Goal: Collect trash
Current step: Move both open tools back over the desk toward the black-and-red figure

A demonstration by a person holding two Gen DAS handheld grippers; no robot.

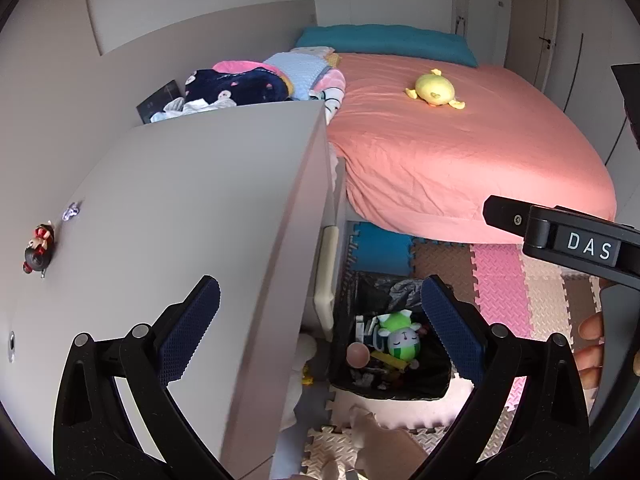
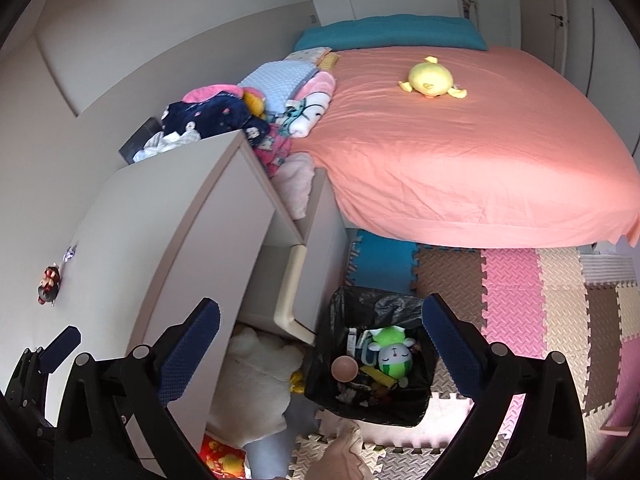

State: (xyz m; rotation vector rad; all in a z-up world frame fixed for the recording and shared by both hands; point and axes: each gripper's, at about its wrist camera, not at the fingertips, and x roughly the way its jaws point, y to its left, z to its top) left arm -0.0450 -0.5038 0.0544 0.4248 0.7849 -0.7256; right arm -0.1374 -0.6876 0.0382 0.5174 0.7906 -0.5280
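A bin lined with a black bag [image 1: 372, 292] [image 2: 360, 300] stands on the floor beside the white desk. Inside lie a green-and-white plush [image 1: 400, 340] [image 2: 394, 354], a pinkish round thing [image 1: 358, 354] [image 2: 344, 368] and several small scraps. My left gripper [image 1: 320, 292] hangs open over the desk's edge and the bin, with nothing between its blue pads. Above the bin, my right gripper [image 2: 320, 308] is open and empty too. A small purple-white scrap [image 1: 71, 211] [image 2: 70, 254] and a red-and-black figurine [image 1: 38, 248] [image 2: 49, 285] lie on the desk top.
The white desk [image 1: 180, 200] fills the left; its drawer [image 2: 296, 280] stands pulled out. A bed with a pink sheet [image 1: 460, 152] carries a yellow plush [image 1: 434, 90] and folded blankets [image 1: 260, 80]. Foam mats [image 2: 512, 292] cover the floor. A white plush [image 2: 256, 368] lies under the desk.
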